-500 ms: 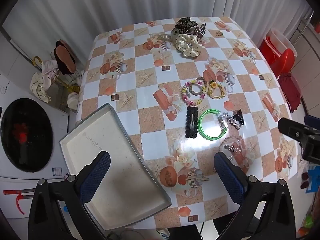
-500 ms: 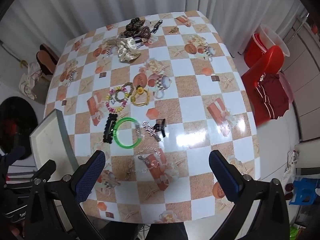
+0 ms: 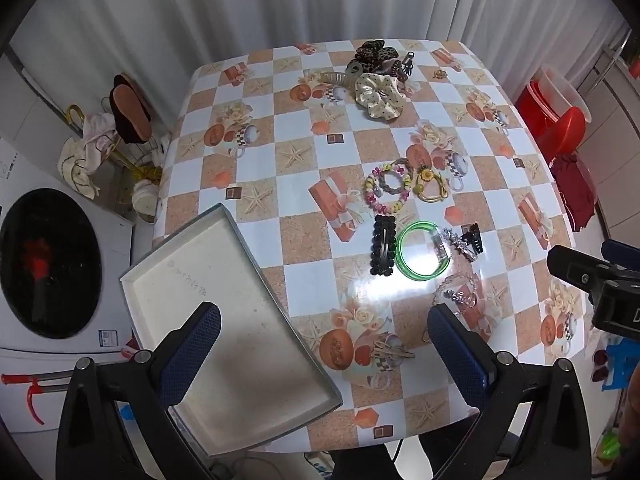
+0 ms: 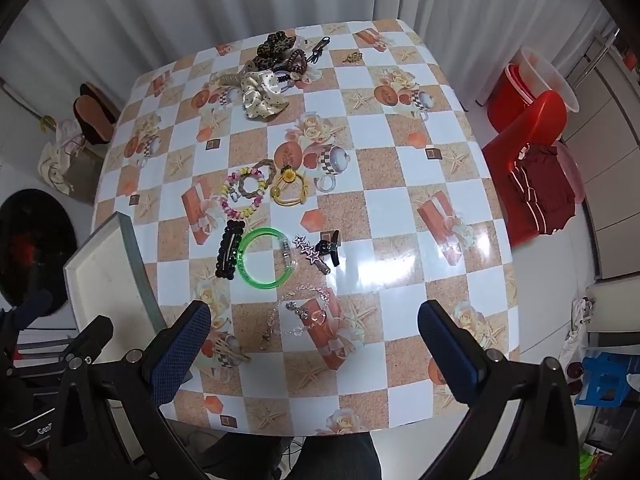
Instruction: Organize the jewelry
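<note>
Now both grippers hover wide apart over the checkered-oilcloth table (image 4: 400, 208), holding nothing.

Against half a second ago, almost nothing differs: both views sit slightly nearer the table, and no piece of jewelry has shifted. The left gripper (image 3: 324, 338) hangs above the shallow grey rectangular tray (image 3: 192, 272) at the near left, and the right gripper (image 4: 314, 338) hangs over the near edge. The translucent green plastic bangle (image 4: 266, 258) lies mid-table, touching the black beaded hair clip (image 4: 228, 250) on its left, with the silver star-studded clip (image 4: 312, 258) just to its right. The clear beaded chain (image 4: 298, 316) near the right gripper is hard to make out against the pattern, and glare washes out the cloth beside the bangle in the left view. The tray's near corner is hidden behind the left finger (image 3: 188, 354).
</note>
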A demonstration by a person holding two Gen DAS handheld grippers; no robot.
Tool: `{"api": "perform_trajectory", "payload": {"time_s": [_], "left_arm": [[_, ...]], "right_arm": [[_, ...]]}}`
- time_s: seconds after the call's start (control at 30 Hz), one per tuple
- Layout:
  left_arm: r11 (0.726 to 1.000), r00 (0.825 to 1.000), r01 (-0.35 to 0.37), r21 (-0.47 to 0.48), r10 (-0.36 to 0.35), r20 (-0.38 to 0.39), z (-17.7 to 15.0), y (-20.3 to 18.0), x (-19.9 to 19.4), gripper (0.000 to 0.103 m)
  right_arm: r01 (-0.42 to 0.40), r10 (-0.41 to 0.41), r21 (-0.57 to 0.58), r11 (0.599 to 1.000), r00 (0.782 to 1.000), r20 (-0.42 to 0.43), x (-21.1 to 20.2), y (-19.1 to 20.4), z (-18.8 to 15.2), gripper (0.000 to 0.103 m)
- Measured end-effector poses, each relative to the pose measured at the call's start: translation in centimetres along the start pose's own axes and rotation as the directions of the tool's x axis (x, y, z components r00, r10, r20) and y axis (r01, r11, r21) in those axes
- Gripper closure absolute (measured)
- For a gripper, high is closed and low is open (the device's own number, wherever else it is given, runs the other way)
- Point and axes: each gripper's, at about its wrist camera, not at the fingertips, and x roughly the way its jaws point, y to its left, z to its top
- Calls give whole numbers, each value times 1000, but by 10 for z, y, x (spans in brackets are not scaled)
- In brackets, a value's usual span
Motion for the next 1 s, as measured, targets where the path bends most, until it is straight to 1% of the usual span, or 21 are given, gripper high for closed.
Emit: {"api": "perform_trajectory", "payload": {"time_s": [0.3, 1.0], "left_arm": [[1000, 1000, -11, -16, 11, 0, -1, 7, -2, 0], [1000, 1000, -10, -15, 10, 3, -4, 10, -2, 0]], "right_arm": [[1, -1, -11, 1000, 1000, 1, -7, 6, -3, 0], [7, -7, -12, 1000, 1000, 2, -8, 9, -4, 0]]}}
